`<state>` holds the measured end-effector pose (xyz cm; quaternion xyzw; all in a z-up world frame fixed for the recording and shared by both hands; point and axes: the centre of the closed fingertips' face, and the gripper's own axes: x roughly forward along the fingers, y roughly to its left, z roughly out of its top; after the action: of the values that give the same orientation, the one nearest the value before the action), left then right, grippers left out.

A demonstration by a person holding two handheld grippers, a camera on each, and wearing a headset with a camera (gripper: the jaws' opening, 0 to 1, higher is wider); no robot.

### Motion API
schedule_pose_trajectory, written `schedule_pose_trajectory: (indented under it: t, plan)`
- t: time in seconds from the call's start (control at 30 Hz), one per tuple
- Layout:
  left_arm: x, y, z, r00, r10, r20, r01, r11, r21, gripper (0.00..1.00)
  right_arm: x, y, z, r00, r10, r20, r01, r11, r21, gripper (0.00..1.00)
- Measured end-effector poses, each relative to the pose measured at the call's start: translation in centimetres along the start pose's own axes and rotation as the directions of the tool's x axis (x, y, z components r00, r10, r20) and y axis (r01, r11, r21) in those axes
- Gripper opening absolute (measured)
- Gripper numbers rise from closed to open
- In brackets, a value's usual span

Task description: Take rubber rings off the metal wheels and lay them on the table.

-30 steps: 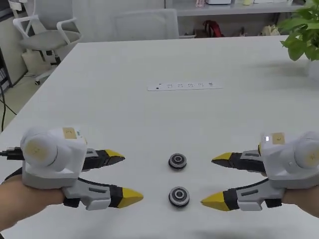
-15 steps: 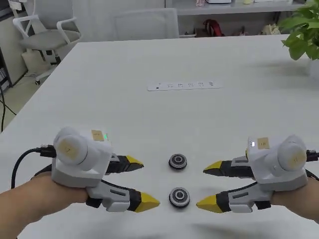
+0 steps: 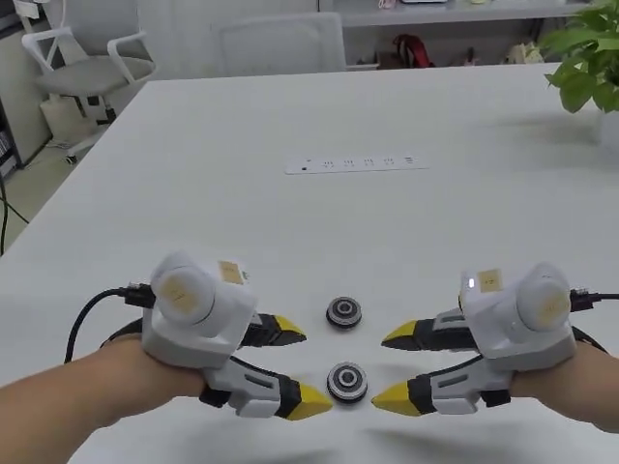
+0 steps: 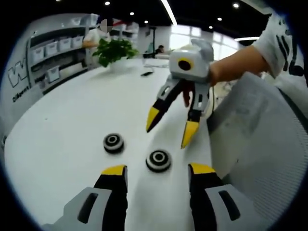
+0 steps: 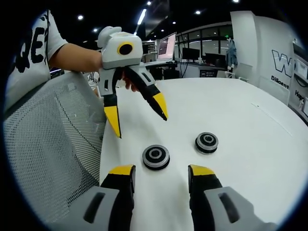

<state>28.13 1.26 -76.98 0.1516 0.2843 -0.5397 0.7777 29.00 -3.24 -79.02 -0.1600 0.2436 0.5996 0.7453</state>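
Two small metal wheels with black rubber rings lie flat on the white table: a nearer wheel point(image 3: 347, 382) point(image 4: 158, 160) point(image 5: 155, 157) and a farther wheel point(image 3: 343, 312) point(image 4: 113, 143) point(image 5: 206, 142). My left gripper point(image 3: 298, 365) point(image 4: 156, 169) is open, its yellow tips just left of the nearer wheel. My right gripper point(image 3: 392, 366) point(image 5: 156, 170) is open too, tips just right of the same wheel. The two grippers face each other across it. Neither touches a wheel.
A white power strip point(image 3: 356, 166) lies mid-table. A potted plant point(image 3: 583, 58) stands at the far right, and office chairs point(image 3: 82, 68) sit beyond the table's far-left edge. The table surface point(image 3: 242, 213) around the wheels is bare. A mesh chair back point(image 5: 53, 144) is close behind me.
Both grippers have moved inward toward the nearer wheel, the left one rightward and the right one leftward. The wheels have not moved.
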Motion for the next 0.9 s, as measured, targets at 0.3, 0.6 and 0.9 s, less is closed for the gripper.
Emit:
schedule_pose_trajectory:
  t: [0.3,0.6,0.9]
  plan:
    - [1.1,-0.4,-0.2,0.9999,-0.015,-0.006,0.015,1.0,-0.006,0.43,0.6,0.5,-0.2,0.9995,0.027,-0.018,-0.028,1.0,-0.014,0.39]
    - [2.2,-1.0,-0.5,0.9992,-0.035,-0.017,0.035,0.999,-0.019,0.37,1.1,0.7,-0.7,0.9978,0.05,-0.044,-0.051,0.999,-0.021,0.38]
    - [2.9,-1.1,-0.1,0.9994,-0.033,-0.002,0.033,0.999,-0.027,0.3,1.3,0.8,-1.0,0.997,0.058,-0.05,-0.059,0.998,-0.012,0.37]
